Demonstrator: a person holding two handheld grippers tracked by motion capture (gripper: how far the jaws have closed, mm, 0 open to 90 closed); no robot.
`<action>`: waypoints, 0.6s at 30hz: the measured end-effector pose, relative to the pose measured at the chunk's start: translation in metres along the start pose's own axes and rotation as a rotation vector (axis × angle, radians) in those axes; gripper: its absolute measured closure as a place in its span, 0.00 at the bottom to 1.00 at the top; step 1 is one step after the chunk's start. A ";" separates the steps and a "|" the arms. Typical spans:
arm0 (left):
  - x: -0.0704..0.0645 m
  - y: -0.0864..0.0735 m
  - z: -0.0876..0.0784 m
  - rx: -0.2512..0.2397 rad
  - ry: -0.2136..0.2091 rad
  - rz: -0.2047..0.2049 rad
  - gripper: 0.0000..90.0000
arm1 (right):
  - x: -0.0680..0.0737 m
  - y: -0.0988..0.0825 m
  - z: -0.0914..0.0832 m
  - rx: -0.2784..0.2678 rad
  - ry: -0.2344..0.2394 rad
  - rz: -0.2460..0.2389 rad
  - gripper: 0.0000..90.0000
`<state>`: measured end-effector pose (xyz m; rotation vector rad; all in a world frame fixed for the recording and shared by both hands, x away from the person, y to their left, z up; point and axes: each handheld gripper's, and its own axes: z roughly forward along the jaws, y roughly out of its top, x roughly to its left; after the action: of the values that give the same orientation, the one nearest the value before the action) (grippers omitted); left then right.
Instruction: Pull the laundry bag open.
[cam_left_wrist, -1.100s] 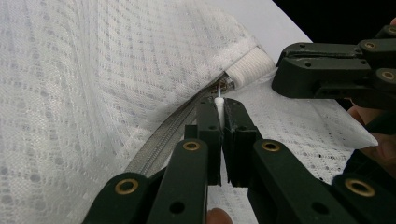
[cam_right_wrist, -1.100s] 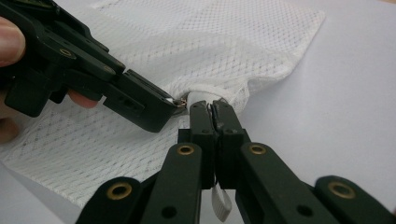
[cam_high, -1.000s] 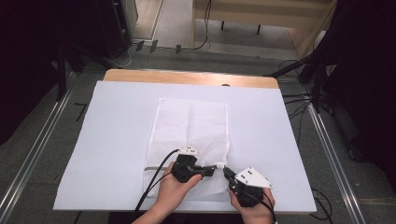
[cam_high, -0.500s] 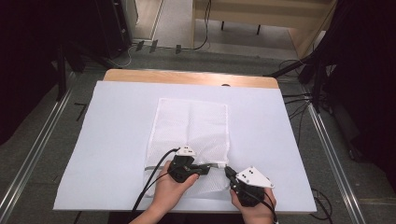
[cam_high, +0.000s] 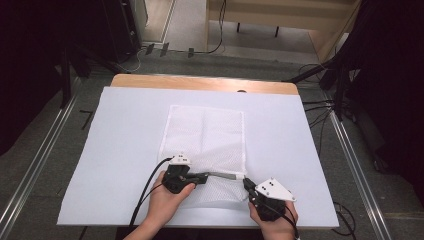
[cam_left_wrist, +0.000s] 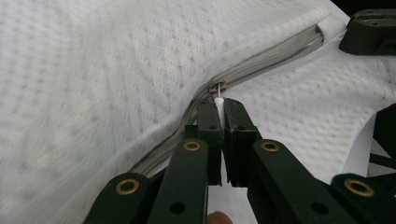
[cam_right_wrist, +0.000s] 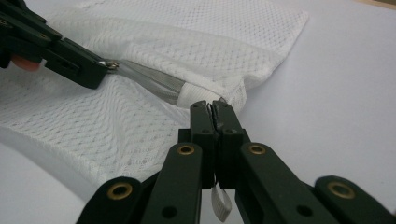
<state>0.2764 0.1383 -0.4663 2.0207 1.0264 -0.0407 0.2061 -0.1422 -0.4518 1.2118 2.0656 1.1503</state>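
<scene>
A white mesh zip bag lies flat in the middle of the white-covered table. Along its near edge runs a grey zipper. My left gripper is shut on the white zipper pull, just below the metal slider. My right gripper is shut on the bag's corner at the zipper's end, next to the white fabric stop. A white ribbon hangs below its jaws. In the right gripper view the left gripper sits at the upper left, on the slider.
A wooden table edge shows beyond the white cover. Metal rails run along the floor on both sides, and cables lie at the right. Black cables trail from both grippers towards the table's near edge.
My left gripper has slid to the left along the bag's near edge with the zipper pull, baring a stretch of grey zipper. The right gripper has stayed put.
</scene>
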 end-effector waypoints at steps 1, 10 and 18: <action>0.002 -0.001 -0.003 -0.003 0.004 0.002 0.98 | 0.000 0.000 0.000 0.000 0.001 -0.001 1.00; 0.028 -0.014 -0.032 -0.023 0.056 -0.041 0.97 | -0.002 -0.001 0.000 0.006 -0.018 -0.001 1.00; 0.049 -0.027 -0.062 -0.033 0.098 -0.071 0.97 | -0.003 -0.002 0.001 0.013 -0.022 0.001 1.00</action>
<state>0.2715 0.2214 -0.4632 1.9725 1.1527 0.0382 0.2077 -0.1449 -0.4542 1.2264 2.0597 1.1200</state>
